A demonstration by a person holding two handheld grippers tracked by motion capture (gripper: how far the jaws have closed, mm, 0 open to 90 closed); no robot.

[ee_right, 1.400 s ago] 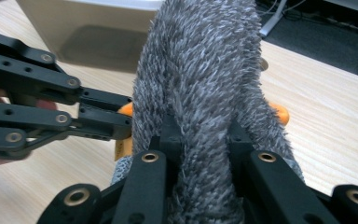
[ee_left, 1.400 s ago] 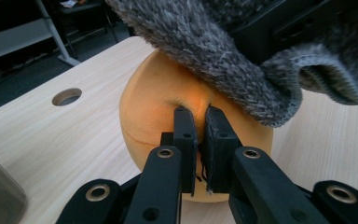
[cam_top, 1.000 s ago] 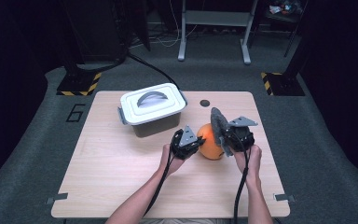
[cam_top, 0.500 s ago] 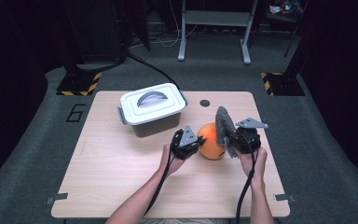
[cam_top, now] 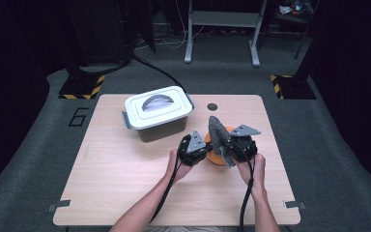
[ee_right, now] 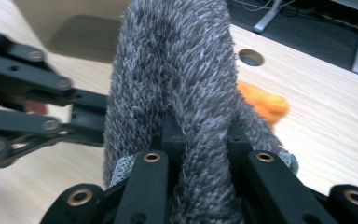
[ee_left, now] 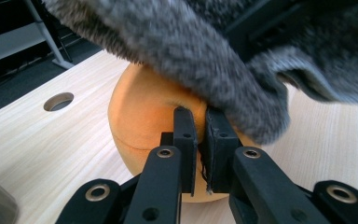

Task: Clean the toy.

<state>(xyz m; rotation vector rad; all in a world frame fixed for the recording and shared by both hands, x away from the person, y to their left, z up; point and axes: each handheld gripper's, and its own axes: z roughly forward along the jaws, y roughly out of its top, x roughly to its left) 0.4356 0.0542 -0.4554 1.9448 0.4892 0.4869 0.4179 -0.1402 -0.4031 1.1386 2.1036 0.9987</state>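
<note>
Work in hand: pulling a grey furry cover (cam_top: 218,131) off an orange ball-shaped thing (cam_top: 216,157), as I judge it
Left gripper (ee_left: 200,140): jaws drawn close together, pinching the ball's soft orange skin where the grey pile meets it; what exactly sits in the narrow gap is hard to make out
Right gripper (ee_right: 200,135): clamped on a thick fold of the grey furry cover, which stands up between its jaws
Orange ball-shaped thing: resting on the table (cam_top: 125,183), right of the middle, between the two grippers
Grey furry cover: lifted above the ball, one edge draped over its top
Lidded bin (cam_top: 157,112): shut, behind and to the left, apart from the ball
Done: cover mostly raised clear
Left: free the last edge, then set the cover down
</note>
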